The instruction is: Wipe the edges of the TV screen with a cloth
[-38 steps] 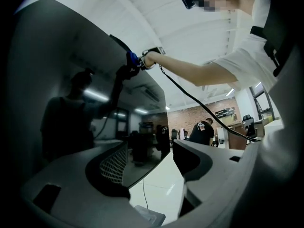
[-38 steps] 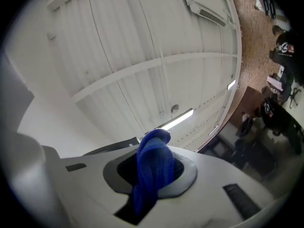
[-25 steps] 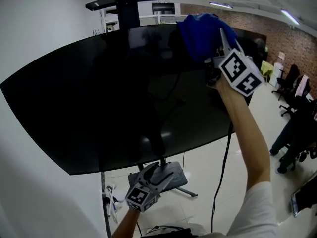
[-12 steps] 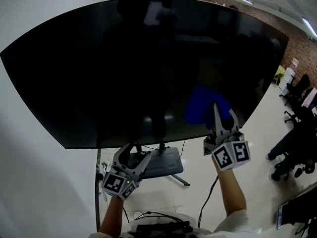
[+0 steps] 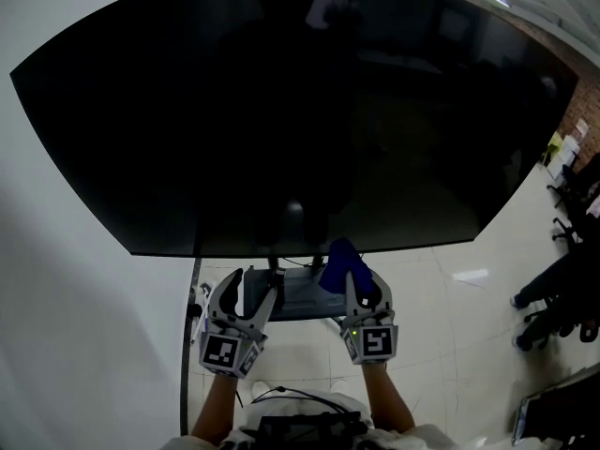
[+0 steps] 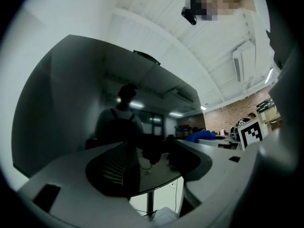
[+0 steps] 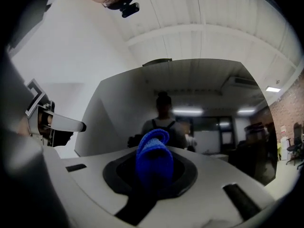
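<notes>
The big black TV screen [image 5: 281, 111] fills the upper head view; its bottom edge runs just above both grippers. My right gripper [image 5: 364, 285] is below that edge, shut on a blue cloth [image 5: 339, 262] that sticks up between its fingers and just overlaps the edge. In the right gripper view the rolled cloth [image 7: 154, 163] sits in the shut right gripper [image 7: 154, 175], with the TV screen [image 7: 204, 103] ahead. My left gripper [image 5: 251, 285] hangs to the left, open and holding nothing. The left gripper view shows the dark TV screen [image 6: 95, 94] past the gaping left gripper [image 6: 156, 170].
The TV's stand base [image 5: 291, 300] rests on the pale floor under the screen, with cables [image 5: 200, 319] beside it. A white wall [image 5: 56, 298] is at left. Office chairs [image 5: 574, 172] and a person's legs [image 5: 553, 293] are at right.
My right gripper has come down with the blue cloth from the screen's top right edge to below its bottom edge. The left gripper stayed low.
</notes>
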The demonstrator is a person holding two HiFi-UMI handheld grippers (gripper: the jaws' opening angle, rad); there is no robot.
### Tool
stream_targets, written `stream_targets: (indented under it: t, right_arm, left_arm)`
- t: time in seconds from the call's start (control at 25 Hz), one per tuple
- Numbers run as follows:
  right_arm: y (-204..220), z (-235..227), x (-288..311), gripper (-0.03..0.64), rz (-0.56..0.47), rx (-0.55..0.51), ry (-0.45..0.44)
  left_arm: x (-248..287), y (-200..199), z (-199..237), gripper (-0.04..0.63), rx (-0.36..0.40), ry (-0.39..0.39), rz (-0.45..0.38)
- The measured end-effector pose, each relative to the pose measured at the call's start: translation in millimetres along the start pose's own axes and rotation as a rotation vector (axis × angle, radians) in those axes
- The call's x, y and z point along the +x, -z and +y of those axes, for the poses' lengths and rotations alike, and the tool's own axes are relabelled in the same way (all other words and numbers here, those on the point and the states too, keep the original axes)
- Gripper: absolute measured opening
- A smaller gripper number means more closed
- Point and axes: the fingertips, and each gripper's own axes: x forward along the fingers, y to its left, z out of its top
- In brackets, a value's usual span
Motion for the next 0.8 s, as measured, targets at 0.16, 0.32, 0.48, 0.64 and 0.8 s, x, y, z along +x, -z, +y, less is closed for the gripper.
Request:
stream_targets:
  t: [0.16,0.32,0.48,0.64,0.8]
  right_arm:
    - [13,14,3,0.067,0.026,0.031,-0.043]
    - [8,19,7,0.067,0.017,0.032,-0.062]
    - [7,14,6,0.067,0.008,0.054,-0.059]
    - [13,8,2,0.067,0.004,0.065,-0.054]
    - [11,7,3,0.067,0.006,0.083,-0.056]
  left_arm:
    - [-5,11,6,0.282,0.005,-0.071,0.024]
    - [-7,20,12,0.282,0.014,-0.091,0.034]
    - [-5,19,6,0.282,0.005,-0.079,0.035]
    - [-4,20,1,0.282,0.010,-0.070,0.031]
    - [-2,17,-3,0.282,0.025,-0.057,0.028]
